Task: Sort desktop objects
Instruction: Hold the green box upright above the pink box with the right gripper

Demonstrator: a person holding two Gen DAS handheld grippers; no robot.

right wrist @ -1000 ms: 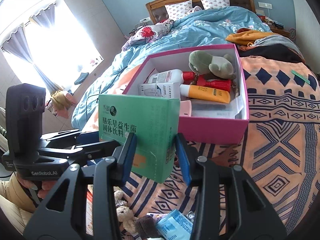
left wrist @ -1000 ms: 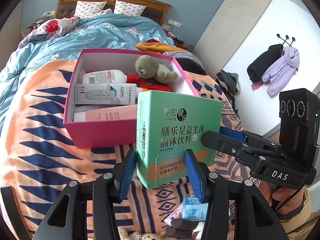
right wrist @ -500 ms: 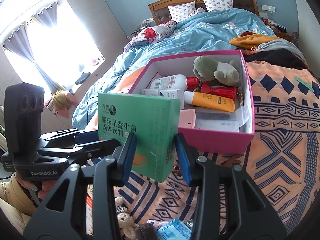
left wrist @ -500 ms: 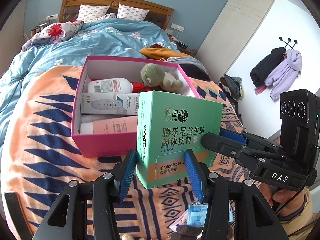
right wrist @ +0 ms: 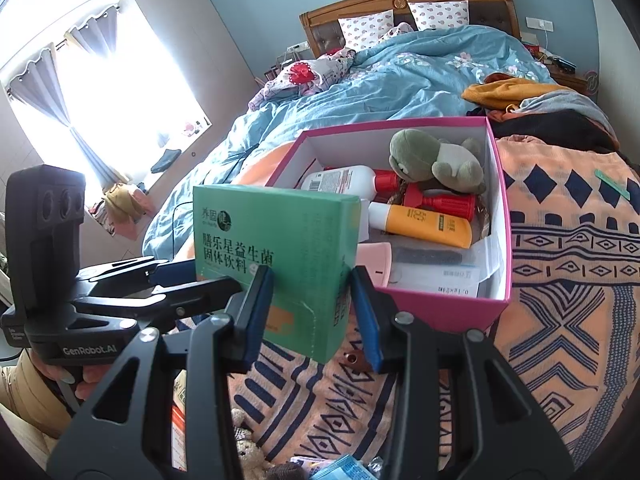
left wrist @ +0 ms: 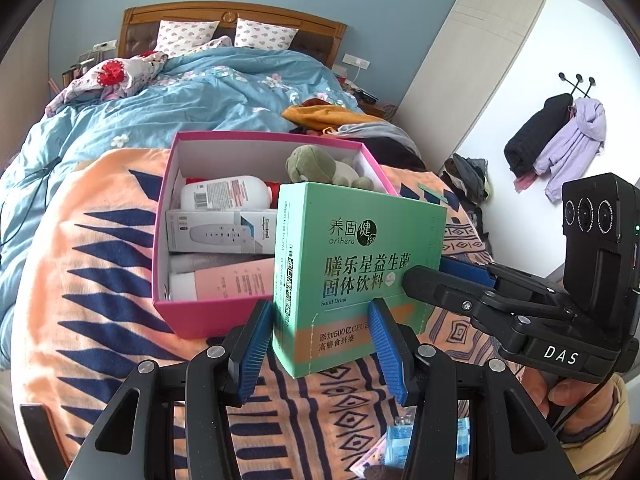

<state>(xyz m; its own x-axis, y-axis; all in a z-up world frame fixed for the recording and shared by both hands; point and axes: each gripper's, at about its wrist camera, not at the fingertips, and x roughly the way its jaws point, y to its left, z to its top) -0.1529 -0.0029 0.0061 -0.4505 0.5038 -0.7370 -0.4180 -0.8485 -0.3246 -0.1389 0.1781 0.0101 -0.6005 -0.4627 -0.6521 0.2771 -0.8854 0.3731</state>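
Hovering green box [left wrist: 352, 264] near pink box [left wrist: 208, 312] rim.

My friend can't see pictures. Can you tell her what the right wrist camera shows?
Two hand-held grippers, the right and the left, both grip a green box held above a patterned blanket. Behind it sits a pink box holding a green plush toy, an orange tube and bottles.

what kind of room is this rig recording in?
A bedroom, almost certainly: a bed with a wooden headboard, a blue floral duvet, and coats on wall hooks.
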